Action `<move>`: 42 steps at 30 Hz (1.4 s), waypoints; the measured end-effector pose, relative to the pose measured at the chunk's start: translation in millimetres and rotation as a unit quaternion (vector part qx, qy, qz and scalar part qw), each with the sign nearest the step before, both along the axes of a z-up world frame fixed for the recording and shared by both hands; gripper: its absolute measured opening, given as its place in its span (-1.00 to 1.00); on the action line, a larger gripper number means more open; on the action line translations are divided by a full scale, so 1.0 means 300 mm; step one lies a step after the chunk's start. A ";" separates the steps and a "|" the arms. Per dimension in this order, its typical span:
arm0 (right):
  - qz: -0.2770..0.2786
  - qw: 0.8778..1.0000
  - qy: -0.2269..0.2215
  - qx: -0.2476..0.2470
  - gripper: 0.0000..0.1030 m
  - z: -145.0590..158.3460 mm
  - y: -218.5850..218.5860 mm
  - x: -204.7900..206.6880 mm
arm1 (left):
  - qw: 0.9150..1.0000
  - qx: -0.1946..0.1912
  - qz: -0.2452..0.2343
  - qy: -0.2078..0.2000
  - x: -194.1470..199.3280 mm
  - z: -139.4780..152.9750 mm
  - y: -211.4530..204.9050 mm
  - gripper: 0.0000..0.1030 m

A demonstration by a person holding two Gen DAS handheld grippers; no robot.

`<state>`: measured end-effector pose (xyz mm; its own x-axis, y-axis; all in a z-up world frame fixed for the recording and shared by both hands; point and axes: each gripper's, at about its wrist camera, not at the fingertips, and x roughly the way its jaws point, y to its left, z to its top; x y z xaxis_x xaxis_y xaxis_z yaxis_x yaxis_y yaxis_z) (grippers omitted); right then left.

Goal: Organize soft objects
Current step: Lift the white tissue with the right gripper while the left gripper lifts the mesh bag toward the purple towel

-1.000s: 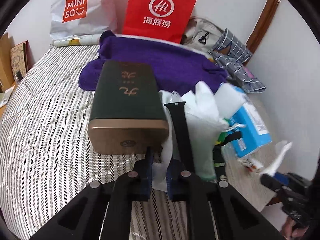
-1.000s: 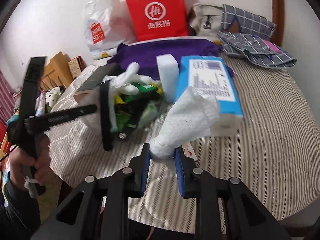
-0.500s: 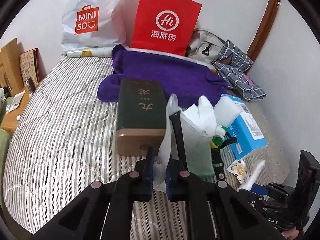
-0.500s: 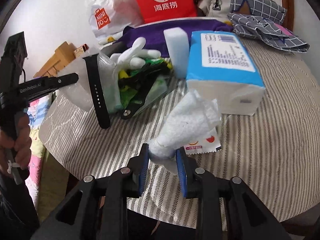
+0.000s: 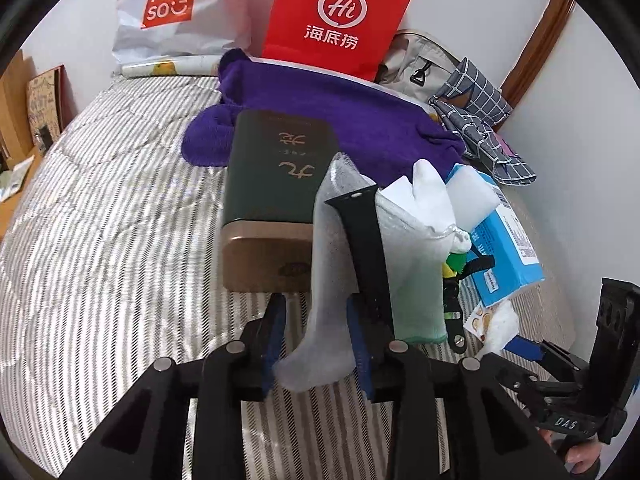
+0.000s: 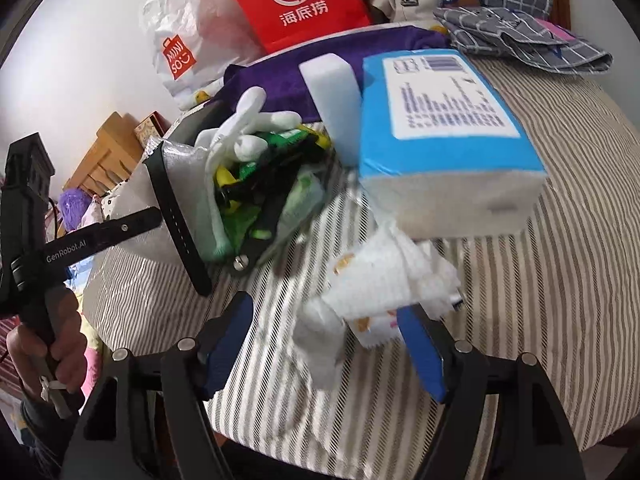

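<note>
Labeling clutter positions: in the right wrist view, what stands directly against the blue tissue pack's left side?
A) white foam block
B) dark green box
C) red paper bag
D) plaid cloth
A: the white foam block stands upright, pressed to the left face of the blue tissue pack, with the white gloves further left.

R gripper (image 6: 324, 344) jaws opening; white tissue (image 6: 384, 280) loose between, on bed (image 6: 540, 280).

Left gripper (image 5: 316, 332) — jaws opening, angled steeply downward. Right gripper (image 6: 326, 344) — jaws opening wide, likewise pitched down.
</note>
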<state>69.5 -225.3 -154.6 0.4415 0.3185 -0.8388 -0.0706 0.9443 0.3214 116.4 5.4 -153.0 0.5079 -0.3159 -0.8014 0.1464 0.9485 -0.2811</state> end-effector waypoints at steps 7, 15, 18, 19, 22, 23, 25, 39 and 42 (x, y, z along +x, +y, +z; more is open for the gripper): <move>0.021 1.000 0.000 0.013 -0.63 0.009 0.012 -0.013 | 0.999 -0.036 -0.019 -0.014 0.008 0.017 -0.014 -0.88; 0.008 1.000 -0.021 0.011 -0.63 0.073 -0.044 -0.063 | 0.998 -0.031 -0.003 -0.059 -0.027 0.111 0.013 -0.89; 0.008 1.000 -0.030 0.003 -0.63 0.102 -0.057 -0.075 | 0.998 -0.029 0.002 -0.063 -0.032 0.129 0.028 -0.90; 0.009 0.999 -0.033 -0.003 -0.63 0.109 -0.058 -0.076 | 0.998 -0.028 0.003 -0.063 -0.033 0.132 0.030 -0.90; 0.005 0.999 -0.036 -0.012 -0.63 0.116 -0.069 -0.075 | 0.998 -0.027 0.008 -0.065 -0.043 0.144 0.040 -0.91; 0.002 0.999 -0.035 -0.011 -0.63 0.118 -0.075 -0.074 | 0.997 -0.025 0.010 -0.066 -0.048 0.152 0.044 -0.91; 0.000 0.999 -0.036 -0.017 -0.63 0.122 -0.081 -0.075 | 0.997 -0.023 0.015 -0.079 -0.060 0.177 0.057 -0.92; -0.002 0.996 -0.065 -0.057 -0.63 0.204 -0.096 -0.065 | 0.993 0.020 0.020 -0.115 -0.073 0.283 0.053 -0.94; -0.003 0.995 -0.073 -0.063 -0.63 0.234 -0.100 -0.064 | 0.992 0.025 0.020 -0.122 -0.071 0.312 0.048 -0.94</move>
